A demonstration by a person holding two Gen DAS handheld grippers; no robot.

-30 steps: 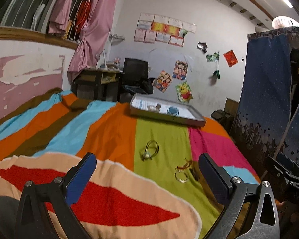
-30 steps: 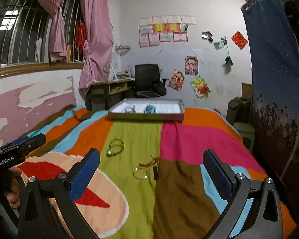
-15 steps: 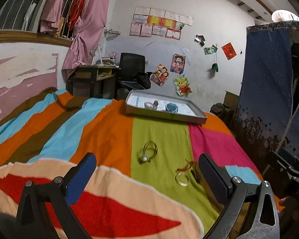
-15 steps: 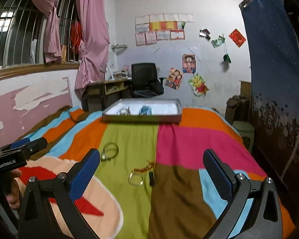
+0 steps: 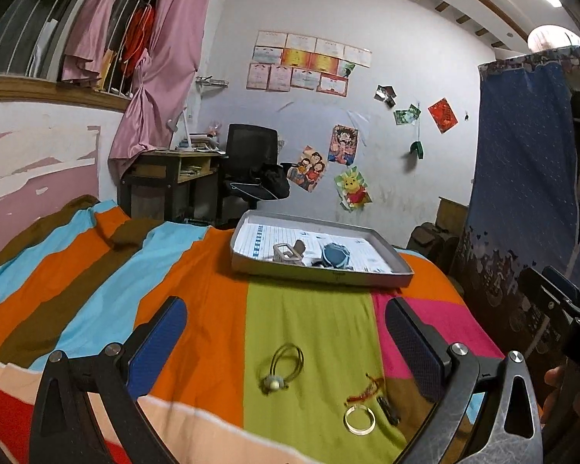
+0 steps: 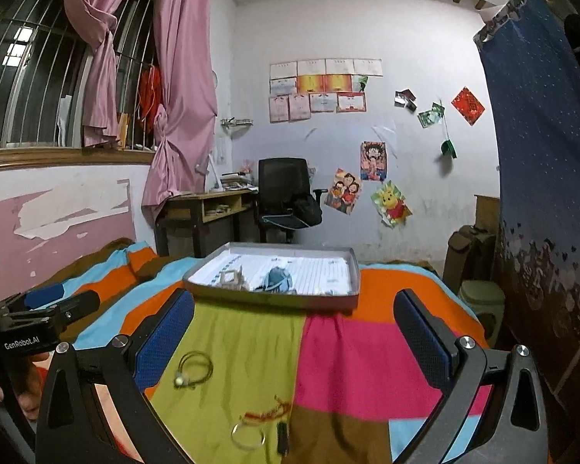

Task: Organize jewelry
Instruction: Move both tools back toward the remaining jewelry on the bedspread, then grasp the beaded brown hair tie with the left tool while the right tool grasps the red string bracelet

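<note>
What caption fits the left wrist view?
Open left gripper over a striped bedspread, facing a hair tie, ring, red cord and tray.

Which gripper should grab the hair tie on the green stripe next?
Probably left gripper: open, hair tie lies between its fingers. The right gripper, also open, sees it off to its left.

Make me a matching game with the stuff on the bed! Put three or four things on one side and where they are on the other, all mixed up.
Things:
1. hair tie with bead
2. clear bangle
3. blue round thing
4. tray

Places:
A. inside the tray
B. far end of the blanket, across the orange and green stripes
C. green stripe, alone, farther out
D. green stripe, just below the red string

Pairs: 1-C, 2-D, 3-A, 4-B
</note>
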